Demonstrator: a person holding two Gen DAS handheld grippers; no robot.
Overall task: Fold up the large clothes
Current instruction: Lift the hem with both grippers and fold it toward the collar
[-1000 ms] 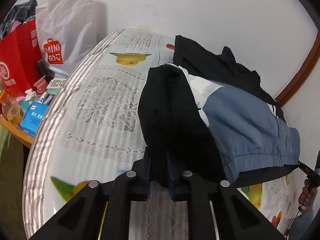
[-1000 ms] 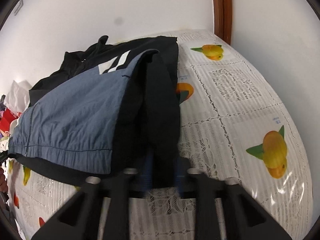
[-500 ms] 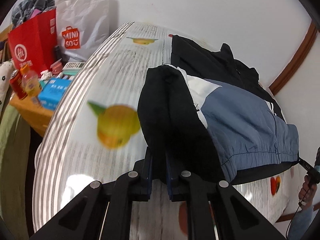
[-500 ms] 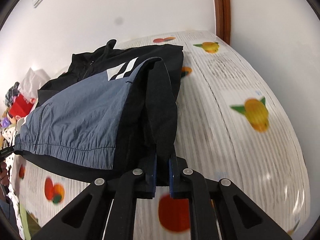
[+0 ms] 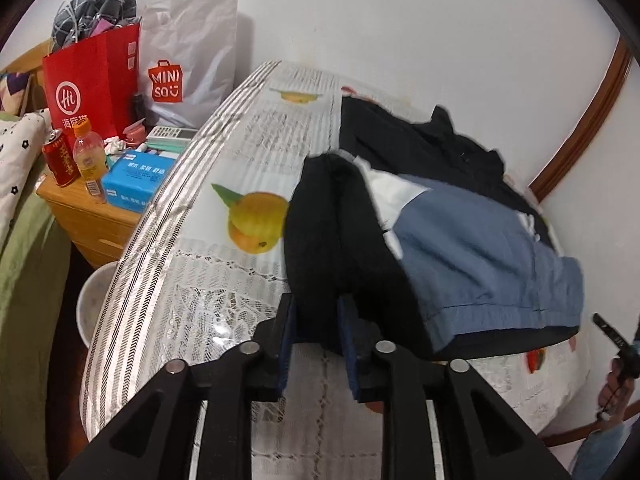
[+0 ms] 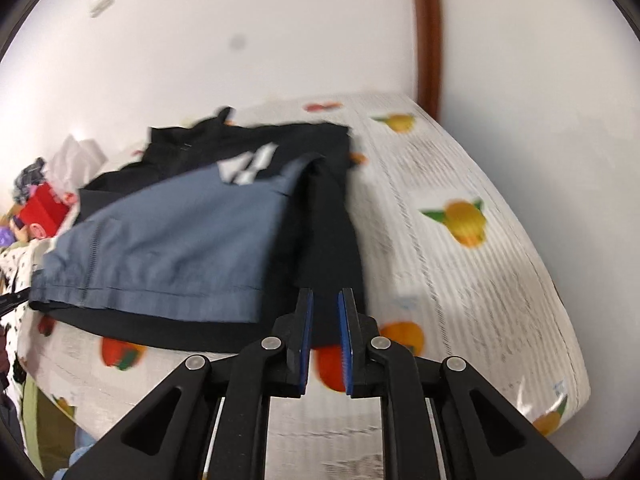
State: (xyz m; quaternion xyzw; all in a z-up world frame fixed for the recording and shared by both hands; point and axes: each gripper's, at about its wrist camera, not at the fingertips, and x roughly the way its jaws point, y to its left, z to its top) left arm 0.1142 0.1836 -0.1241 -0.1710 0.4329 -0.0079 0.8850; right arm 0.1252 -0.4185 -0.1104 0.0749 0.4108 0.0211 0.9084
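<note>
Jacket (image 5: 472,248), black w/ blue panel, lies half-folded mid-bed (image 5: 224,288). Left tongs (image 5: 316,334) & right tongs (image 6: 324,330) each straddle a black sleeve fold at jacket's near corners, jaws opening, prob. to let the fold settle.

White walls (image 5: 400,20), brown wooden trim (image 6: 428,32) (curved by the lens), cluttered wooden nightstand (image 5: 92,216).

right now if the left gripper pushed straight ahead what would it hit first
Most likely the jacket's black sleeve fold, lying between the opening jaws of the left gripper. Behind it comes the table, though depth is unclear.
</note>
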